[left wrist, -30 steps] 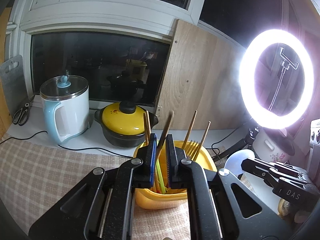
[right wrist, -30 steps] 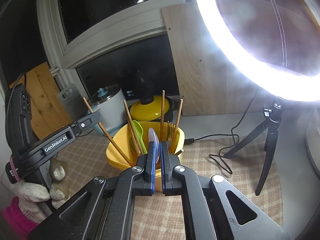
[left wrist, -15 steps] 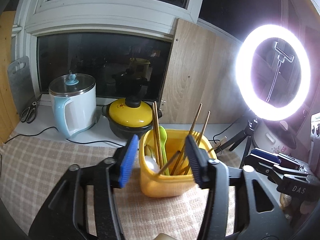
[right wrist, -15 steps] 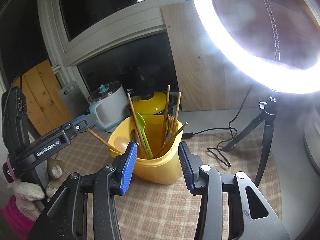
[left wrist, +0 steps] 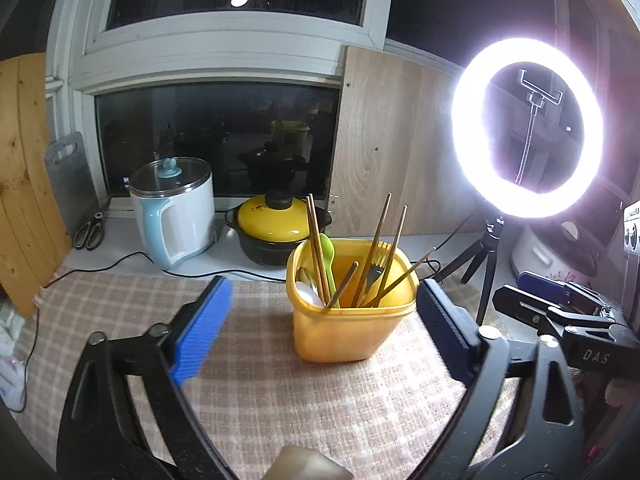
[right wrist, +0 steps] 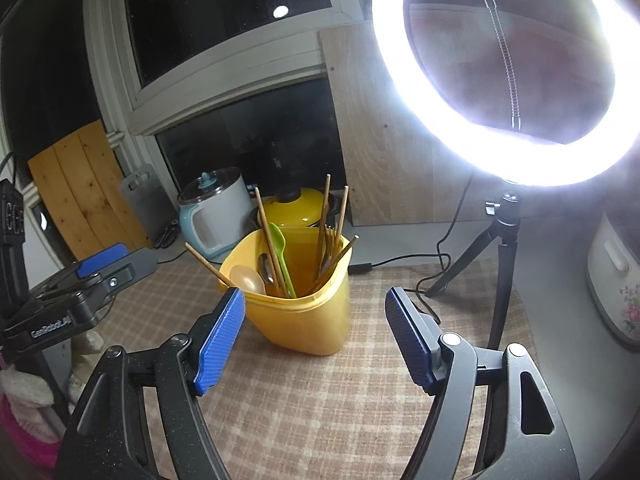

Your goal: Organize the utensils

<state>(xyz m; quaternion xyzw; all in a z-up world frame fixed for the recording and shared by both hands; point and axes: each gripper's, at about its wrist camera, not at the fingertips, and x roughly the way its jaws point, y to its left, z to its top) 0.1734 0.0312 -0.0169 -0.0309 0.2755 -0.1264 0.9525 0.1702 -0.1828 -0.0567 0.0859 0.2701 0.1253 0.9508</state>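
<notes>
Left tool (left wrist: pixel 320 332), right tool (right wrist: pixel 314 338): both gaping, carrying nothing | yellow holder (left wrist: pixel 350 322) standing on checked worktop (left wrist: pixel 280 392), utensils (left wrist: pixel 362 264) inside | we are advising retreating clear of protruding chopsticks (right wrist: pixel 267 240).

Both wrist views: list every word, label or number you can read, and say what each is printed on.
"DAS" – on the right hand-held gripper body, left wrist view.
"GenRobot.AI" – on the left hand-held gripper body, right wrist view.
Red mark on the yellow pot lid: too small to read.
Panel at the far right edge: unreadable.
</notes>
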